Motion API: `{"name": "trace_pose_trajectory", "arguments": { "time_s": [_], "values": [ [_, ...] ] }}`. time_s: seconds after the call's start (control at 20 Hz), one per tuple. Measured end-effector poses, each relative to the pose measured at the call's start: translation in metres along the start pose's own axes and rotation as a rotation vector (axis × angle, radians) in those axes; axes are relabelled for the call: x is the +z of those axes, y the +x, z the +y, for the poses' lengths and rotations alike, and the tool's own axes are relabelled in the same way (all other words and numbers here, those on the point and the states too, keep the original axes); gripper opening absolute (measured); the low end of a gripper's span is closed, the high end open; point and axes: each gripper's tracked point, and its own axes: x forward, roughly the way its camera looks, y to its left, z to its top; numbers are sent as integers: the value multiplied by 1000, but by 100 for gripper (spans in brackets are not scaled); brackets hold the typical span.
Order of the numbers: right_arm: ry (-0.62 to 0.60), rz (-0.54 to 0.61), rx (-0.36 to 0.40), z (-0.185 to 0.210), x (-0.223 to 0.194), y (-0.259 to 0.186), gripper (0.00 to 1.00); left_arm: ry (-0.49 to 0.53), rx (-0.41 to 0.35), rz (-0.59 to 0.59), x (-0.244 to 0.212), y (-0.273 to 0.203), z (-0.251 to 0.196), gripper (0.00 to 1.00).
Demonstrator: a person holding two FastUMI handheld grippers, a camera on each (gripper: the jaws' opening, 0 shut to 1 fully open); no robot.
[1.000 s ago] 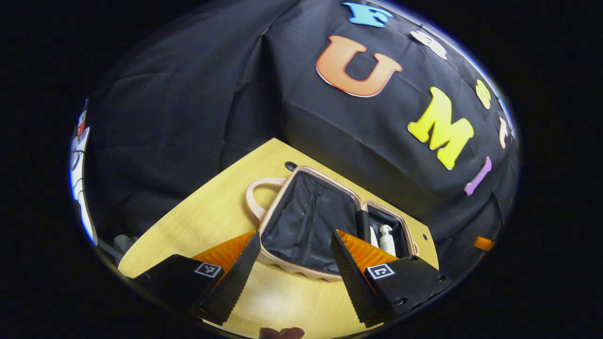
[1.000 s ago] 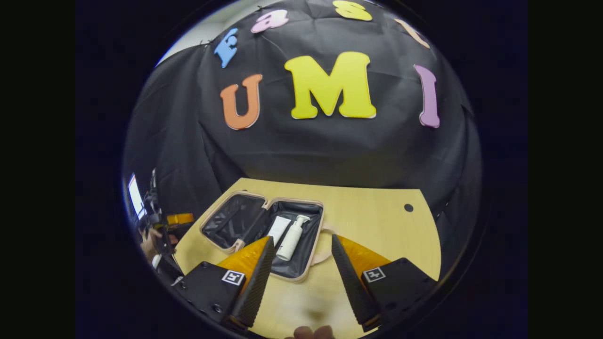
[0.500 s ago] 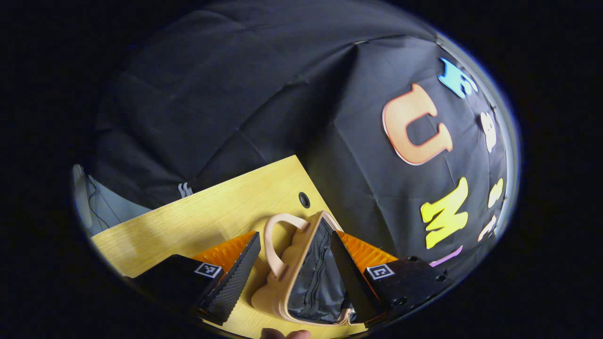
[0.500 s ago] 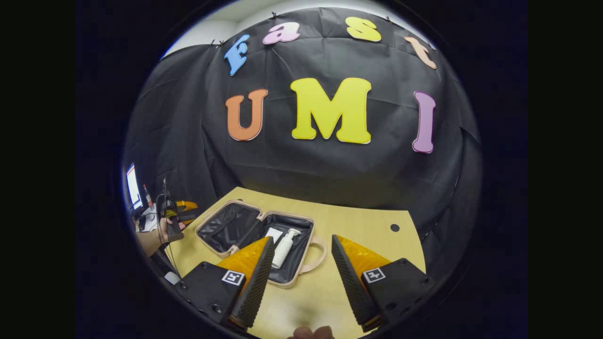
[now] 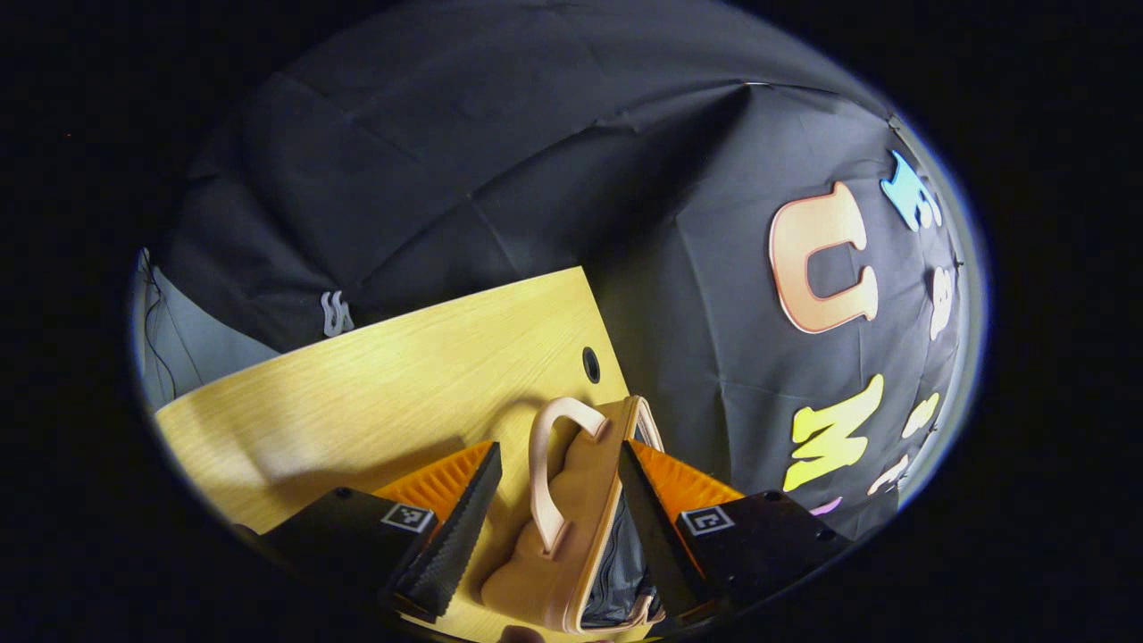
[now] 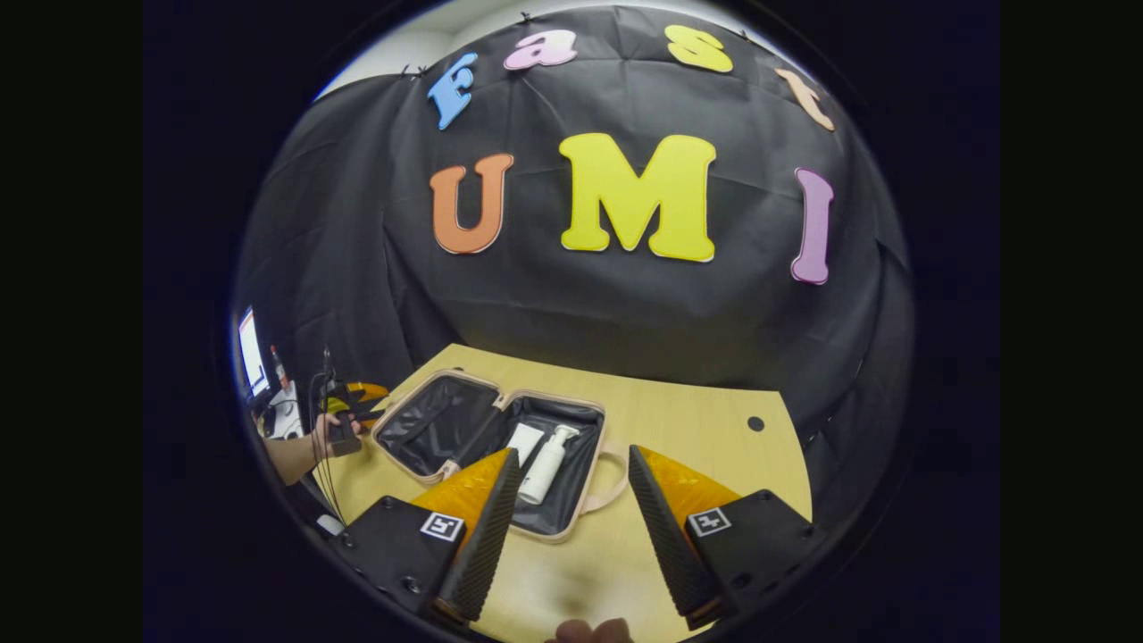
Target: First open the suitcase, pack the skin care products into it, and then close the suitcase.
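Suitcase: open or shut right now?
Open. In the right gripper view the suitcase lies spread flat on the table, both lined halves up, a pump bottle lying inside.

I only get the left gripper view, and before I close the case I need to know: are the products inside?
Observer: Yes. A pump bottle and a white tube lie side by side in the half of the case farther from your left tongs.
Operator: Is that half lying flat?
Observer: Yes, it lies lining up on the table.
Operator: Are the right tongs in my way?
Observer: No. The right tongs are open, over the table's near edge and apart from the case.
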Motion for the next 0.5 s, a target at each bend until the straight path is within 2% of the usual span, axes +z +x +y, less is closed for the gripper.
{"name": "trace_pose_trajectory", "arguments": {
  "time_s": [0.05,0.15,0.2,0.25,0.35,0.4,0.45,0.5],
  "values": [
    [-15,-3,-2,1,0,-3,73,2,7,10,-3,6,1,83],
    [-25,-6,-7,3,-2,-6,73,8,34,31,-7,14,7,76],
    [-23,-8,-14,2,-3,-8,70,3,29,43,-11,18,4,69],
    [-18,-13,-18,1,-3,-10,70,3,34,46,-13,21,1,65],
    [1,-30,-28,-3,-1,-16,72,34,66,50,-14,23,3,50],
    [14,-38,-33,-5,1,-19,72,60,86,50,-15,23,4,26],
    [28,-49,-37,-9,1,-21,72,82,104,49,-12,22,2,35],
    [42,-60,-42,-13,3,-24,72,103,118,35,-8,20,-3,26]
  ]
}}
